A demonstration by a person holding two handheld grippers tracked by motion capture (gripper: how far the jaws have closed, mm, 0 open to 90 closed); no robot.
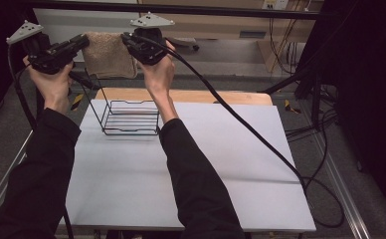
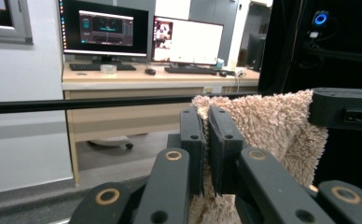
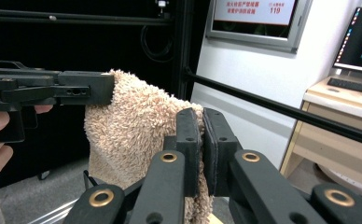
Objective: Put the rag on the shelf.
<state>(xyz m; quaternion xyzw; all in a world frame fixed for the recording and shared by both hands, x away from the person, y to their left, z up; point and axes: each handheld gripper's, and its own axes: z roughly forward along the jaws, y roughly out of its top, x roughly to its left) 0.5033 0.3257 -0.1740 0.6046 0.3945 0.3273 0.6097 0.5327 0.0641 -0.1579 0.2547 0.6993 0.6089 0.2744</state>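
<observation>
1. Black sleeves are seen at the near edge of the white table (image 1: 191, 199), with both forearms raised toward the wire rack (image 1: 131, 118).
2. Well beyond the near edge, the wire rack is stood on the table toward its far left part, ahead of the two forearms.
3. Above the rack, a beige towel (image 1: 109, 55) is held up in the air, clear of the wires, and hangs folded between the two grippers.
4. The towel's left top corner is pinched by the left gripper (image 1: 81, 42), whose jaws are closed tight on the pile, as is shown in the left gripper view (image 2: 206, 140).
5. The towel's right top corner is clamped by the right gripper (image 1: 128, 40), with its jaws drawn nearly together on the cloth (image 3: 202, 140).
6. Beyond the rack and the towel, a wooden desk (image 2: 137, 79) with two monitors (image 2: 104, 28) is seen.
</observation>
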